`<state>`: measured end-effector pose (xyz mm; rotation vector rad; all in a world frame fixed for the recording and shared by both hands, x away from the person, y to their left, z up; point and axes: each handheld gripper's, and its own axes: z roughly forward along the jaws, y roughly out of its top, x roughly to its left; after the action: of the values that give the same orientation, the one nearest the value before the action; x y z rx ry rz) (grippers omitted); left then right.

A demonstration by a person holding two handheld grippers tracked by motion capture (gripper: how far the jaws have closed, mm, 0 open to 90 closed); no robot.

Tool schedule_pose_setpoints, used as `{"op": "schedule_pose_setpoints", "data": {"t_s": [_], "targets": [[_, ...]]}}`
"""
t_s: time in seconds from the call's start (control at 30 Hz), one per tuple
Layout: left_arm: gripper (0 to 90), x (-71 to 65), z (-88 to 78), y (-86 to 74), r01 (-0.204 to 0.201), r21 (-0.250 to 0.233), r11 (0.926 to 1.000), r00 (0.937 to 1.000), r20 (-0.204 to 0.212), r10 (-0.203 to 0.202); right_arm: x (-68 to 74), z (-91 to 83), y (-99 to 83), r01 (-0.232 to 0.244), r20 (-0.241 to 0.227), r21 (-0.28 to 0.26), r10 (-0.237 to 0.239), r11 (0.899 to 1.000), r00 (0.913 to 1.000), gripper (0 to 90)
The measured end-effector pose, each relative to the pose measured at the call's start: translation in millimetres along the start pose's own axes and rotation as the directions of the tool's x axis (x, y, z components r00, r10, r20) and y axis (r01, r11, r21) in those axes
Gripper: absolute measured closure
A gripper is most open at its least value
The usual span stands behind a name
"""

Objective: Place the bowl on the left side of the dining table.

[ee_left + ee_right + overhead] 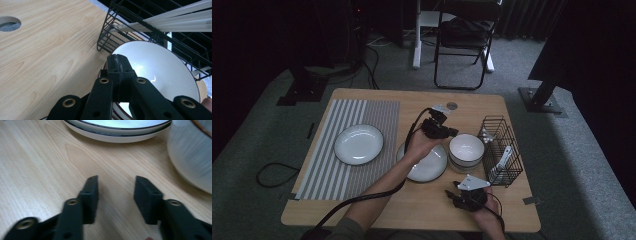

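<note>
**Bowl rim clamped by left gripper; right gripper open over bare wood**

The bowl [466, 151] is white inside with a dark line at the rim, and a reddish-brown band is seen along its edge in the left gripper view [160, 75]. It stands right of the table's middle, touching or just beside the rack [501, 150] on one side and the near plate [428, 162] on the other. Its outer wall is shown, blurred, at the right of the right gripper view [192, 157].

The left gripper [443, 131] is closed on the bowl's rim at the side facing the table's far edge; in its own view [117, 65] the jaws are pressed together with the rim between them. The right gripper [453, 192] is held low near the table's front edge, its jaws [116, 195] parted with nothing between them, over bare wood.

Open wood is left behind the bowl up to the far edge, where a round hole [452, 106] is cut. A striped mat [337, 175] covers the table's left part and carries a second plate [359, 144].

The rack's contents, pale flat pieces, are hard to identify. Whether the bowl rests on the table or is lifted cannot be told.
</note>
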<state>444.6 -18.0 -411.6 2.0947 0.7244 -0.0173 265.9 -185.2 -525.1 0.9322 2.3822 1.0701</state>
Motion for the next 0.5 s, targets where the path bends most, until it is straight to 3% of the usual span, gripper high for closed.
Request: {"op": "schedule_pose_setpoints", "data": {"t_s": [0.07, 0.2, 0.4, 0.5], "targets": [[90.0, 0.3, 0.5, -0.5, 0.002, 0.002, 1.0, 1.0, 0.0, -0.002, 1.5, -3.5, 1.9, 0.002, 0.03, -0.012, -0.001, 1.0, 0.9996, 65.5], [90.0, 1.4, 0.9, -1.4, -0.001, 0.005, 1.0, 1.0, -0.005, 0.001, 3.1, -23.6, 12.6, 0.001, 0.096, -0.11, 0.01, 0.994, 0.9953, 74.3], [90.0, 2.4, 1.4, -3.5, 0.002, 0.012, 0.9999, 0.9999, -0.011, -0.002, 1.8, -54.9, 28.5, -0.012, 0.177, -0.239, 0.055, 0.971, 0.9826, 75.9], [90.0, 2.8, 2.1, -4.1, 0.007, 0.011, 0.9999, 0.9999, -0.011, -0.007, 0.1, -68.1, 37.0, -0.002, 0.226, -0.287, 0.07, 0.958, 0.9717, 77.0]]}}
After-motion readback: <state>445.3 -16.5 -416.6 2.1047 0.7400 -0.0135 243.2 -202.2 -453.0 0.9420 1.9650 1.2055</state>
